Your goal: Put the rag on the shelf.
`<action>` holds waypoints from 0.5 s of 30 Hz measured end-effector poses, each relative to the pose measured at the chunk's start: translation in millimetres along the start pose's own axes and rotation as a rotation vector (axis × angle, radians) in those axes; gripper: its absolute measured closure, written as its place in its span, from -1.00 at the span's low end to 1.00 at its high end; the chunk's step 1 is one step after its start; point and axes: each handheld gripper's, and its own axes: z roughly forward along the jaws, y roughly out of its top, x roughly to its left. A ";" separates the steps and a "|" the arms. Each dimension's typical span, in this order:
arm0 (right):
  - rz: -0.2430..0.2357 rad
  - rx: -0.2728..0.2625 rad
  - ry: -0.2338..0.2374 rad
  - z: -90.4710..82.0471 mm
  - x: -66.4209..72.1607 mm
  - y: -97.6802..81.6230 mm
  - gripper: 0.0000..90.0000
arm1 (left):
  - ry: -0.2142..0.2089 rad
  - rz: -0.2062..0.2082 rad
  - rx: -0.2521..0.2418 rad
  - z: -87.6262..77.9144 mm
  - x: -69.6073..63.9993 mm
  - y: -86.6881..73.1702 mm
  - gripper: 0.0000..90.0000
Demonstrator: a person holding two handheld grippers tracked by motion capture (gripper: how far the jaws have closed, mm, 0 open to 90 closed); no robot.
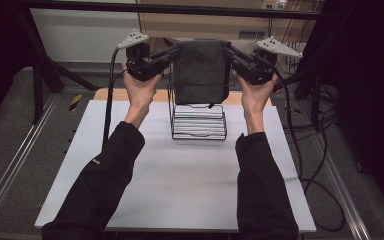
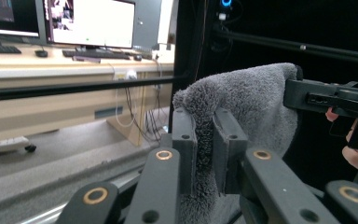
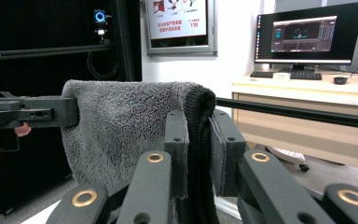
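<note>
A dark grey towel (image 1: 201, 70) hangs stretched between my two grippers, held up above a black wire rack (image 1: 198, 120) at the back of the table. My left gripper (image 1: 172, 54) is shut on the towel's upper left corner; in the left gripper view the fluffy cloth (image 2: 242, 107) is pinched between the jaws at my left gripper (image 2: 204, 140). My right gripper (image 1: 228, 54) is shut on the upper right corner, and in the right gripper view the folded edge of the towel (image 3: 121, 126) runs down between the jaws of my right gripper (image 3: 198, 149). The towel's lower edge hangs just over the rack.
The rack stands on a white tabletop (image 1: 180, 175) and holds a stack of light folded items (image 1: 198, 125). A black frame bar (image 1: 180, 9) crosses behind the towel. Cables (image 1: 310, 150) trail off the right side. Desks with monitors (image 3: 303, 32) stand beyond the table.
</note>
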 end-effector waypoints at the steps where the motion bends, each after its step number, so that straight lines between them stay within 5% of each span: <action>1: 0.000 0.004 0.002 -0.7 -0.4 -2.2 0.76 | -0.003 0.001 0.005 0.0 -0.2 -1.5 0.78; 15: -0.015 0.040 0.045 -12.8 0.3 -13.7 0.76 | -0.035 0.037 0.051 -11.0 -7.2 -13.6 0.78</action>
